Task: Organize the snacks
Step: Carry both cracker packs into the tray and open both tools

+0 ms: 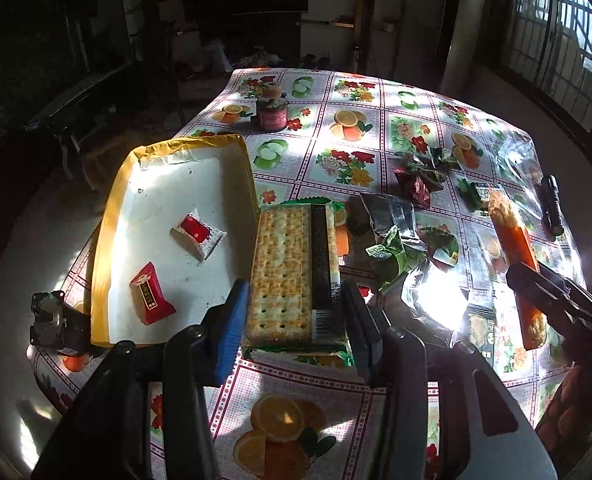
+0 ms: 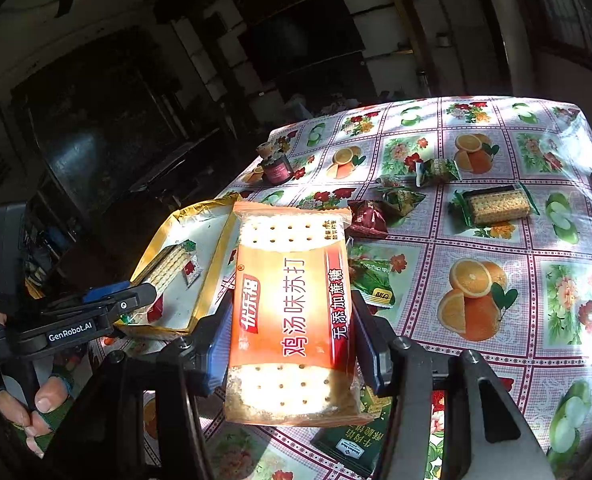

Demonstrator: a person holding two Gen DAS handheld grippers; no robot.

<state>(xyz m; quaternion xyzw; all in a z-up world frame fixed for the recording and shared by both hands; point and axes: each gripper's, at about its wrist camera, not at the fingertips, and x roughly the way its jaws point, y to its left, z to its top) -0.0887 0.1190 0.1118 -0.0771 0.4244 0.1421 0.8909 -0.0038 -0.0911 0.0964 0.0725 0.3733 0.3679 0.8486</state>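
Observation:
My left gripper (image 1: 295, 286) is shut on a green-wrapped cracker pack (image 1: 284, 272), blue pad on its left side, dark finger on its right. The pack hangs just right of a yellow-rimmed white tray (image 1: 112, 216) that holds two red candies (image 1: 152, 294). My right gripper (image 2: 292, 302) is shut on an orange cracker pack (image 2: 292, 312), lifted above the fruit-print tablecloth. In the right wrist view the left gripper (image 2: 136, 292) holds the green pack (image 2: 168, 268) over the tray (image 2: 216, 268). In the left wrist view the right gripper (image 1: 528, 276) and its orange pack (image 1: 514, 240) show at the right.
Loose green, silver and red snack packets (image 1: 396, 232) lie mid-table, and another green cracker pack (image 2: 496, 204) lies farther back. A dark jar (image 1: 272, 114) stands beyond the tray. A black flashlight (image 1: 552, 204) lies near the right edge. A small metal part (image 1: 52, 320) sits by the tray's near-left corner.

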